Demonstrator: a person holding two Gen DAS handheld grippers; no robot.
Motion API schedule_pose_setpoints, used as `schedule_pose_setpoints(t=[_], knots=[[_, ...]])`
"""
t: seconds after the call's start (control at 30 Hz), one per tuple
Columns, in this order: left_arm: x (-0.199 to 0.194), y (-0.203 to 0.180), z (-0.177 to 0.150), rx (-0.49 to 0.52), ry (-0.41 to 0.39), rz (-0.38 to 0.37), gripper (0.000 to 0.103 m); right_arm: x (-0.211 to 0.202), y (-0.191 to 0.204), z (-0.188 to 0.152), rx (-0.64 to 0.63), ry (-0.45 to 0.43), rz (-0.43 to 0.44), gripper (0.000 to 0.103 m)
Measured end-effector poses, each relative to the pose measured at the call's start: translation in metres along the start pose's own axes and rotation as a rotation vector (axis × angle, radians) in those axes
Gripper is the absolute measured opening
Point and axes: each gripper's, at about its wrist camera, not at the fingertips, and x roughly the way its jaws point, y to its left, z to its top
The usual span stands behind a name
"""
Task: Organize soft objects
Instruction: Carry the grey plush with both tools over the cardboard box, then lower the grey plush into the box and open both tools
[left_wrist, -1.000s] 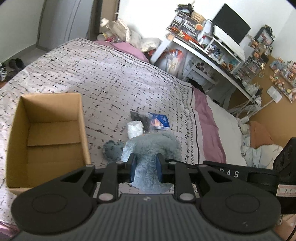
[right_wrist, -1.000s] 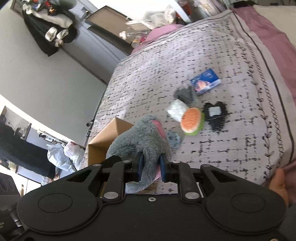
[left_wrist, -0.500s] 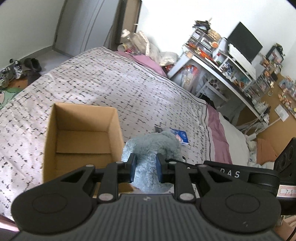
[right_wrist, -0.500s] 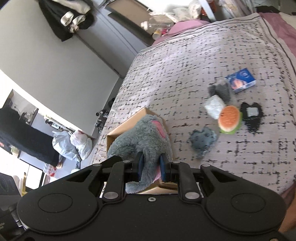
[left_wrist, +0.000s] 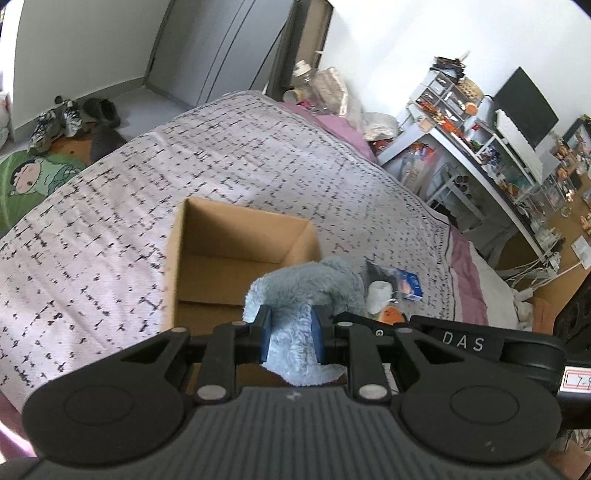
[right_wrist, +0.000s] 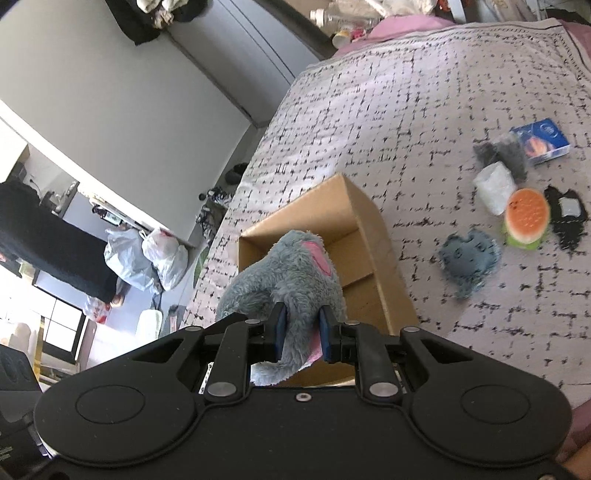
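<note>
The left gripper (left_wrist: 290, 333) is clamped narrow on a fold of the fluffy grey-blue plush toy (left_wrist: 310, 286), its blue pads pressing the fur from both sides. The right gripper (right_wrist: 301, 334) is pinched tight on the same plush toy (right_wrist: 291, 273), beside a pink patch on its fur. Held by both grippers, the toy hangs above the near right part of the open brown cardboard box (left_wrist: 236, 258), which sits on the white bedspread with a black dash pattern (left_wrist: 122, 221). To the right of the box, well apart from it, small things lie together on the bedspread: a crumpled grey-blue soft piece (right_wrist: 467, 258), an orange and green round burger-shaped toy (right_wrist: 526, 216), a white soft bundle (right_wrist: 493, 186), a black fuzzy piece (right_wrist: 567, 216), a dark grey fuzzy piece (right_wrist: 502, 153) and a blue printed packet (right_wrist: 545, 140) farthest off.
</note>
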Motion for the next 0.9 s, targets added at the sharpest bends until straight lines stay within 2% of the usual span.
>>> schedule_pose_setpoints(t=[0.33, 0.77, 0.9], knots=[[0.018, 0.032, 0.000, -0.049, 0.060, 0.021, 0.022, 0.033, 0.006, -0.008, -0.001, 0.064, -0.038, 0.020], [0.038, 0.044, 0.000, -0.066, 0.122, 0.044, 0.023, 0.057, -0.001, -0.012, 0.024, 0.119, -0.060, 0.025], [0.037, 0.046, 0.003, -0.086, 0.135, 0.086, 0.026, 0.052, -0.003, -0.011, 0.027, 0.113, -0.065, 0.044]])
